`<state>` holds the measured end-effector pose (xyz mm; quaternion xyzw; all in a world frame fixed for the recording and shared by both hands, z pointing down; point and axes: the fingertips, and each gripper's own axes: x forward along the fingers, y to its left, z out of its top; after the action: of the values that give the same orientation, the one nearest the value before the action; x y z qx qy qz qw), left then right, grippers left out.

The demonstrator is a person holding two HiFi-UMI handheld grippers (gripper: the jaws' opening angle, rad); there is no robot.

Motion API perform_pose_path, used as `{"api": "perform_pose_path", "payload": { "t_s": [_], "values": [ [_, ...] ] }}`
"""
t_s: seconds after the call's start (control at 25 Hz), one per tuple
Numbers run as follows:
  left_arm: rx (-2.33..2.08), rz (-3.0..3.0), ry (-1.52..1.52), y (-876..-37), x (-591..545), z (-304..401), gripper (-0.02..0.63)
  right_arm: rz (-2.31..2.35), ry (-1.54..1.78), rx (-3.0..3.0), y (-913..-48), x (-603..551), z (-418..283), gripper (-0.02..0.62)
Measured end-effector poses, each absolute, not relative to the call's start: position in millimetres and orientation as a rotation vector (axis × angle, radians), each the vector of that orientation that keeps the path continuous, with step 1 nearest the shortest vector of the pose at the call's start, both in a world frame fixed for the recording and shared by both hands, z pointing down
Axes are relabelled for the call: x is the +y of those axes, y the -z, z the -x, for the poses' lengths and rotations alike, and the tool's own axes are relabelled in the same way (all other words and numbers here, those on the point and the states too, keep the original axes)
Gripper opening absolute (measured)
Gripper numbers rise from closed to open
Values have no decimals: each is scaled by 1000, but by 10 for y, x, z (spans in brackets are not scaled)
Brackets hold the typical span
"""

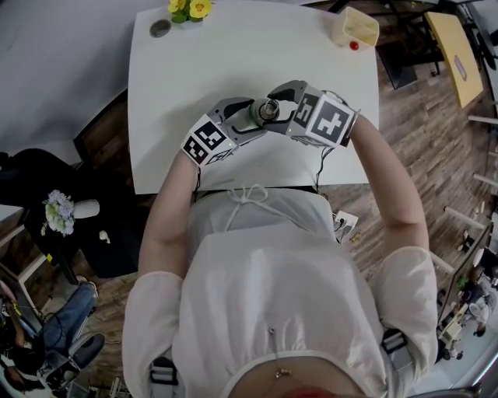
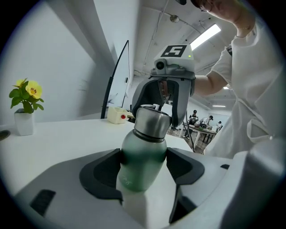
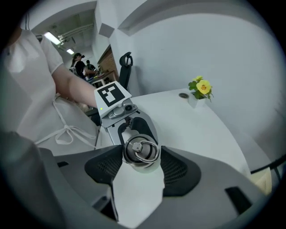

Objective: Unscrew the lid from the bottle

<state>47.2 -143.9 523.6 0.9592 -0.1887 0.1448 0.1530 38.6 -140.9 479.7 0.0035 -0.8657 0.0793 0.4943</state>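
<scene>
A white table on a wood-plank floor fills the head view, with a person in a white top leaning over its near edge. At the far edge sit a small pot of yellow flowers, a round grey disc just beside it, and, towards the opposite corner, a cream box with a red button. Both grippers meet over the near middle of the table. The left gripper has its jaws clamped on the body of the green bottle, both dark pads pressed against its sides. The steel lid, a wire ring lying on its top, is seated on the bottle's neck. The right gripper comes in facing the lid's top, its jaws set a little apart around the lid, the pads just beside its rim on either side and not visibly squeezing it. Whether the bottle's base touches the table cannot be told.
</scene>
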Motion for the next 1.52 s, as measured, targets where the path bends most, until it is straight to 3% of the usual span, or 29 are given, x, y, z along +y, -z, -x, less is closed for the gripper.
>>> {"api": "perform_pose_path", "payload": {
  "t_s": [0.16,0.52,1.28,1.52],
  "values": [
    [-546,-2745,-420,-5232,-1432,-470,336,-234,-333,-2160,-4811,-1359,-459,299],
    [-562,-2737,-416,-5228,-1430,-464,336,-671,-532,-2242,-4831,-1435,-432,247],
    [-551,-2743,-410,-5236,-1453,-483,336,151,-119,-2148,-4817,-1349,-429,245],
    [-550,-2740,-399,-5244,-1441,-459,336,111,-149,-2154,-4823,-1353,-410,252]
  ]
}}
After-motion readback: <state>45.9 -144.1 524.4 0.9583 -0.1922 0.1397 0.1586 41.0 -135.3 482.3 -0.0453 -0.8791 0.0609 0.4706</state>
